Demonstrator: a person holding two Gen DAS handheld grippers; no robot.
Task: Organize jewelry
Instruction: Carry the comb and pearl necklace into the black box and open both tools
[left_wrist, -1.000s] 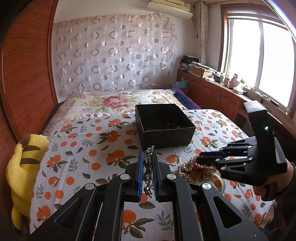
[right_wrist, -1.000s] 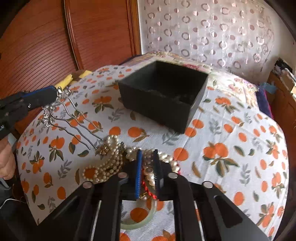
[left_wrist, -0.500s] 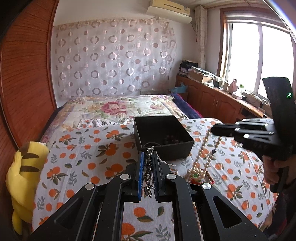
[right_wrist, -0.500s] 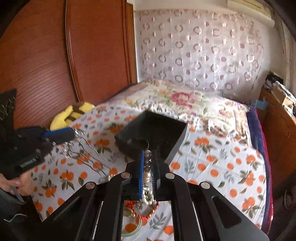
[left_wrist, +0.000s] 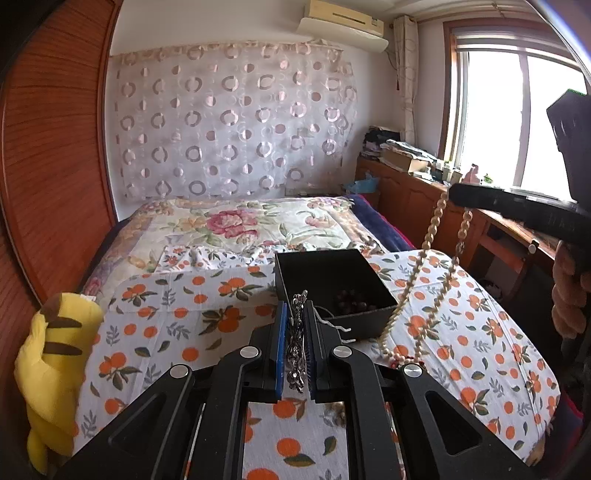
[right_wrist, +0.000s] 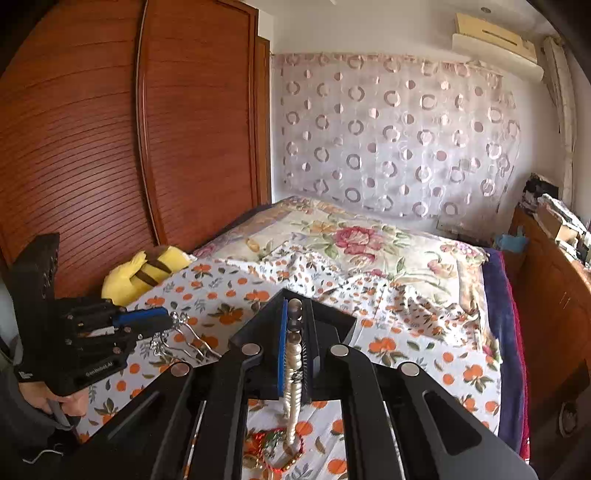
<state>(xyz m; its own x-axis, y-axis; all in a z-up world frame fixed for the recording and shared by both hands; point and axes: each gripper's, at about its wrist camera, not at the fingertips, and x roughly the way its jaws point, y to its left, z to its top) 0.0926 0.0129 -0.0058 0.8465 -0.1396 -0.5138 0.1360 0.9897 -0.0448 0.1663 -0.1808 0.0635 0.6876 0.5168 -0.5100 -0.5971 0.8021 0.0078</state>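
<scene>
My left gripper (left_wrist: 295, 317) is shut on a silver hair comb (left_wrist: 297, 332), held just in front of the black box (left_wrist: 332, 288), which holds dark beads (left_wrist: 349, 297). In the right wrist view the left gripper (right_wrist: 168, 319) and the comb's prongs (right_wrist: 184, 338) show at the left. My right gripper (right_wrist: 295, 321) is shut on a pearl necklace (right_wrist: 293, 369) and holds it high. In the left wrist view the right gripper (left_wrist: 456, 195) is at upper right, and the necklace (left_wrist: 424, 251) hangs down to the bedspread right of the box.
More jewelry (right_wrist: 273, 443), with red cord, lies on the orange-print bedspread (left_wrist: 166, 332) below my right gripper. A yellow plush toy (left_wrist: 51, 365) lies at the left edge. A wooden wardrobe (right_wrist: 92, 147) is to the left and a wooden cabinet (left_wrist: 413, 199) to the right.
My right gripper has lifted the pearl necklace up off the jewelry pile, so it now hangs long. My left gripper has risen slightly with the comb.
</scene>
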